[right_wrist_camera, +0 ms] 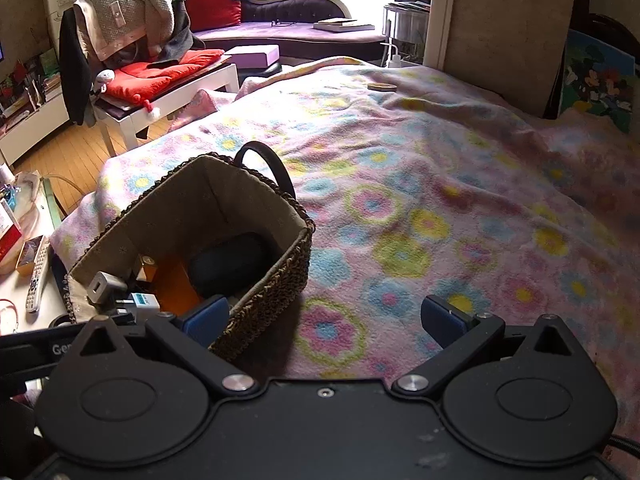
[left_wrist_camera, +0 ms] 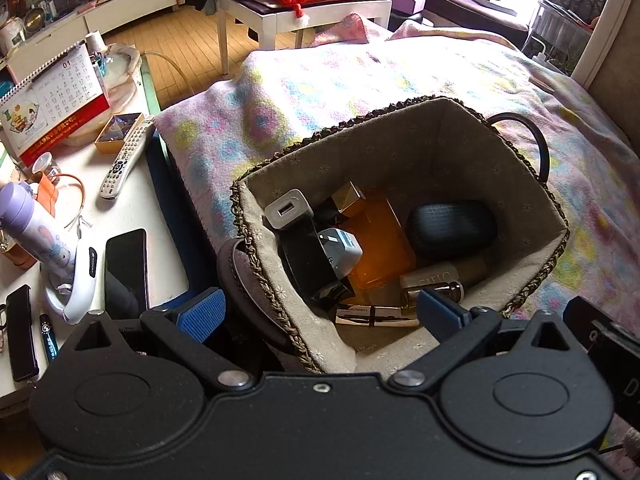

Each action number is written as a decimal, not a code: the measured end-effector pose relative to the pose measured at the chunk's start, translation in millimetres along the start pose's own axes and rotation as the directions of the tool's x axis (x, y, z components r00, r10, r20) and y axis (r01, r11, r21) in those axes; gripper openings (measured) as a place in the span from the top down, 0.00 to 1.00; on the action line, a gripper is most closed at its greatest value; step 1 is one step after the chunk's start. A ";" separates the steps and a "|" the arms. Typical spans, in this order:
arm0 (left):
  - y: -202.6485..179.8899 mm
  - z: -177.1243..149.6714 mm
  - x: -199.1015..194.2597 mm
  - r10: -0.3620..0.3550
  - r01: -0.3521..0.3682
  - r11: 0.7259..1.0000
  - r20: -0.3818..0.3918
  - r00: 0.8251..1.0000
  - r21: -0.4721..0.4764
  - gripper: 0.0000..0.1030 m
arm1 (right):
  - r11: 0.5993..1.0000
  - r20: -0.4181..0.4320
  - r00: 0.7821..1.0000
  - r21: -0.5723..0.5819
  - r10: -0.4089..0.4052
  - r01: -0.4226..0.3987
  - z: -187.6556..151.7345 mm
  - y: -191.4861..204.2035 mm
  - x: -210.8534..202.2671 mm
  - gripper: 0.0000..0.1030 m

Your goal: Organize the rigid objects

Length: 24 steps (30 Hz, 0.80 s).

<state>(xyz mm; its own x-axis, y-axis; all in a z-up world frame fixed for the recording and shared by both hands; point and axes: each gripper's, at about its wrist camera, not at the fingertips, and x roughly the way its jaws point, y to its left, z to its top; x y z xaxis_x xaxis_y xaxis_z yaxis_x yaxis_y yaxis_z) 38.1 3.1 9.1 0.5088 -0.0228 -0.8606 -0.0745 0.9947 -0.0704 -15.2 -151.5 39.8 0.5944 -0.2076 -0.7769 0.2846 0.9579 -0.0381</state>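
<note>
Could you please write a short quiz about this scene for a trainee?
1. True or false: the basket stands on the blanket.
2. Which lies in the basket? A) remote B) dark case C) phone
3. Are the left tool and right tool open or shut?

Key
1. True.
2. B; the dark case lies inside beside an orange box and a white charger. The remote and phone lie on the side table.
3. Both open, holding nothing.
</note>
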 end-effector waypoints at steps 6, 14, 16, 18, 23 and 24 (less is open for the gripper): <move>-1.9 -1.4 -0.7 -0.011 0.011 1.000 0.003 1.000 0.022 0.04 | 1.000 -0.001 1.000 -0.008 -0.013 0.013 -4.0 2.6 -2.6 0.00; 2.4 -1.8 -1.8 -0.002 0.002 1.000 0.011 1.000 0.021 0.04 | 1.000 0.004 1.000 -0.006 -0.014 0.014 -1.4 6.5 -3.6 0.00; 2.5 -1.6 -1.0 0.008 -0.008 1.000 0.011 1.000 0.026 0.04 | 1.000 0.002 1.000 -0.004 -0.016 0.016 -1.2 7.6 -2.8 0.00; 2.3 -1.7 -0.1 0.018 -0.018 0.999 0.011 1.000 0.031 0.04 | 1.000 0.000 1.000 -0.007 -0.019 0.019 -1.2 8.4 -1.5 0.00; 2.9 -1.9 0.1 0.026 -0.026 0.999 0.013 1.000 0.033 0.04 | 1.000 -0.005 1.000 -0.008 -0.029 0.029 -0.2 6.6 0.8 0.00; 2.9 -1.8 0.2 0.027 -0.027 0.999 0.013 1.000 0.033 0.04 | 1.000 -0.007 1.000 -0.008 -0.030 0.030 0.5 6.2 1.5 0.00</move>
<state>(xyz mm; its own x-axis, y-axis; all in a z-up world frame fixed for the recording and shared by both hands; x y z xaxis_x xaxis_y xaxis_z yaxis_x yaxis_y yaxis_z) 36.4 5.8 7.8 0.5176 0.0050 -0.8556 -0.0601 0.9977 -0.0305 -12.1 -145.9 38.7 0.5806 -0.2348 -0.7796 0.2964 0.9528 -0.0662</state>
